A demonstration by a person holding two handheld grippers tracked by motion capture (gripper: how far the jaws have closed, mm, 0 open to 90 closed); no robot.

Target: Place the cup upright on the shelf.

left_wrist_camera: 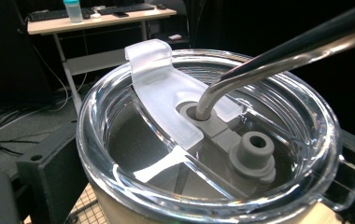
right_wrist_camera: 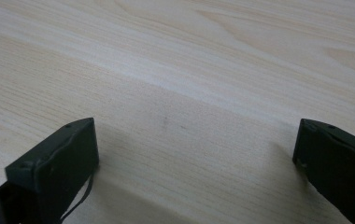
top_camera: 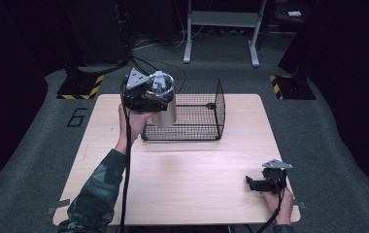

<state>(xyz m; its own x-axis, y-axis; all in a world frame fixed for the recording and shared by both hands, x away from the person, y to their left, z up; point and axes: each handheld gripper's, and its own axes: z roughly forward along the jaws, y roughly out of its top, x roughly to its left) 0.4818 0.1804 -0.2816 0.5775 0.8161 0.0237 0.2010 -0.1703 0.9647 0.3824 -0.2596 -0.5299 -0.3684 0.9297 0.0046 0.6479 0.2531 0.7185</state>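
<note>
Steel tumbler (top_camera: pixel 164 109), one, gripped by left claw (top_camera: pixel 149 98).

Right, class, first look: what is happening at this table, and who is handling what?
A person works at a wooden table with a gripper in each hand. The left gripper holds a steel tumbler with a clear lid and a bent metal straw, lifted at the near left corner of a black wire basket. The right gripper rests low on the table near its front right corner, jaws open, holding nothing.

Jaws wide apart over bare wooden table (right_wrist_camera: pixel 203 84)
</note>
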